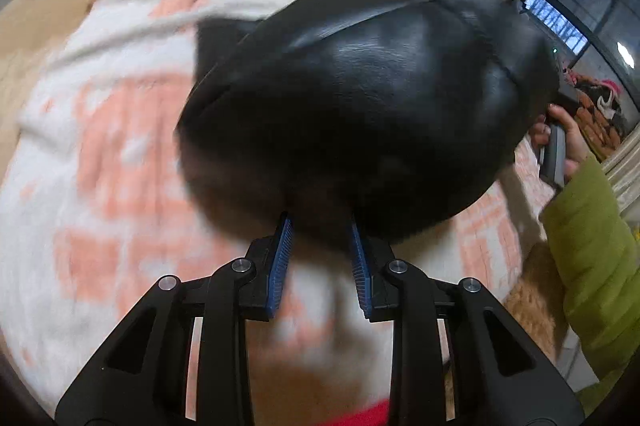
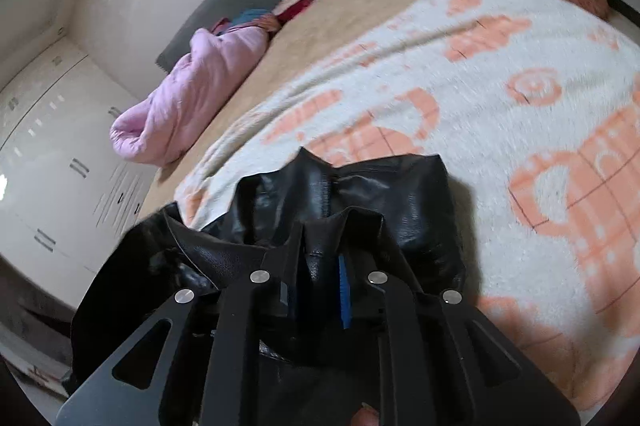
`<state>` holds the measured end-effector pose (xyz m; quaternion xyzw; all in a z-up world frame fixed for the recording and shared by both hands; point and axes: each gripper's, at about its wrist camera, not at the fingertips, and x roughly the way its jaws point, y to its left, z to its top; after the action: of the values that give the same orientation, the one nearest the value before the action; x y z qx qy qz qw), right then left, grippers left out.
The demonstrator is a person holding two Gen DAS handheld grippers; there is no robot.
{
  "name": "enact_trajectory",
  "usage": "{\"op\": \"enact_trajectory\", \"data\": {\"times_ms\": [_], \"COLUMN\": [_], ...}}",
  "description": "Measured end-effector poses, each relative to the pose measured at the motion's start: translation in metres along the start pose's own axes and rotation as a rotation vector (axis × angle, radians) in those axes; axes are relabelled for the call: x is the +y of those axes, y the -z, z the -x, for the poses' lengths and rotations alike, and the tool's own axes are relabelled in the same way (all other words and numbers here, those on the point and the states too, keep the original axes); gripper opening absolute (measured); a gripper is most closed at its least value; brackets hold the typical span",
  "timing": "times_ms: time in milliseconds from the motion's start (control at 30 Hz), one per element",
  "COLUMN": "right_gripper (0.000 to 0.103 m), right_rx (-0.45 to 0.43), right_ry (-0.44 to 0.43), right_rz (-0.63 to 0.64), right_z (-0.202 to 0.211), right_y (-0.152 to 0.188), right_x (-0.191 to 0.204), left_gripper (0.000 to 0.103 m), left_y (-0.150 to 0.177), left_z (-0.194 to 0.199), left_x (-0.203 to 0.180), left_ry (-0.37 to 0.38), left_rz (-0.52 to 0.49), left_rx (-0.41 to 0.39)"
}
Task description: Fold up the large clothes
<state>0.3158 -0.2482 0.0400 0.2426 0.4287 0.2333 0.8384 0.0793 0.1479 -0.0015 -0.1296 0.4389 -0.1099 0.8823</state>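
L gripper [image 1: 320, 230] jaws apart, black leather garment [image 1: 360, 97] bunched just ahead, possibly touching; R gripper [image 2: 320, 246] clamped on its fold, w/ right hand [image 1: 560, 145] raised beside it.

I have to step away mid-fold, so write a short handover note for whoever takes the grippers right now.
Left gripper: open, pads either side of the black jacket's near edge, not pinching.
Right gripper: shut on a bunched jacket edge.
Jacket: lifted over the blanket on the bed, in motion, blurred.
Done: no finished fold visible.
Left: lay it flat, fold it, probably set it aside.
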Motion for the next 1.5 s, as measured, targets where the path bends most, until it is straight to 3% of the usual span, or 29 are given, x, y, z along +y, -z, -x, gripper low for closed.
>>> {"op": "enact_trajectory", "data": {"times_ms": [133, 167, 200, 267, 333, 400, 467, 533, 600, 700, 1000, 1200, 1267, 1333, 1433, 1500], "right_gripper": [0.027, 0.036, 0.057, 0.068, 0.068, 0.068, 0.068, 0.069, 0.072, 0.074, 0.085, 0.085, 0.084, 0.079, 0.061, 0.024], "right_rx": [-0.003, -0.014, -0.036, -0.086, -0.114, -0.138, -0.17, -0.174, -0.173, -0.153, -0.054, -0.003, -0.01, -0.02, -0.016, -0.023], "right_ry": [-0.018, -0.026, -0.015, -0.003, -0.008, -0.01, 0.003, -0.003, -0.01, 0.002, 0.062, 0.164, 0.203, 0.218, 0.267, 0.294], "right_rz": [-0.018, -0.016, -0.007, 0.002, -0.01, -0.005, 0.022, 0.038, 0.048, 0.067, 0.177, 0.321, 0.393, 0.442, 0.509, 0.537], "right_z": [-0.005, -0.004, 0.0, 0.009, 0.019, 0.028, 0.036, 0.037, 0.035, 0.029, 0.001, -0.023, -0.031, -0.036, -0.046, -0.048], "right_y": [0.003, 0.005, 0.007, 0.006, 0.003, -0.001, -0.002, -0.003, -0.003, -0.002, 0.001, 0.003, 0.005, 0.006, 0.009, 0.01], "right_x": [-0.012, -0.014, -0.017, -0.021, -0.027, -0.03, -0.027, -0.024, -0.022, -0.02, -0.009, 0.005, 0.013, 0.019, 0.026, 0.027], "left_gripper": [0.02, 0.021, 0.021, 0.026, 0.04, 0.041, 0.049, 0.066, 0.072, 0.075, 0.075, 0.073, 0.058, 0.033, 0.016, 0.009], "left_y": [-0.027, -0.029, -0.031, -0.036, -0.039, -0.043, -0.05, -0.057, -0.067, -0.084, -0.109, -0.12, -0.121, -0.122, -0.12, -0.119], "left_z": [-0.011, -0.012, -0.011, -0.005, 0.006, 0.015, 0.028, 0.029, 0.024, 0.005, -0.032, -0.054, -0.06, -0.064, -0.062, -0.056], "left_x": [0.005, 0.008, 0.011, 0.018, 0.025, 0.03, 0.032, 0.027, 0.021, 0.011, 0.014, 0.03, 0.036, 0.042, 0.047, 0.048], "left_ry": [0.0, -0.004, -0.006, -0.018, -0.046, -0.07, -0.102, -0.14, -0.16, -0.207, -0.229, -0.222, -0.216, -0.229, -0.218, -0.211], "left_rz": [0.047, 0.057, 0.07, 0.083, 0.081, 0.083, 0.07, 0.038, -0.002, -0.063, -0.062, -0.022, 0.006, 0.023, 0.036, 0.037], "left_rx": [-0.022, -0.023, -0.021, -0.028, -0.051, -0.076, -0.121, -0.142, -0.134, -0.102, -0.051, -0.017, -0.012, -0.012, -0.036, -0.067]}}
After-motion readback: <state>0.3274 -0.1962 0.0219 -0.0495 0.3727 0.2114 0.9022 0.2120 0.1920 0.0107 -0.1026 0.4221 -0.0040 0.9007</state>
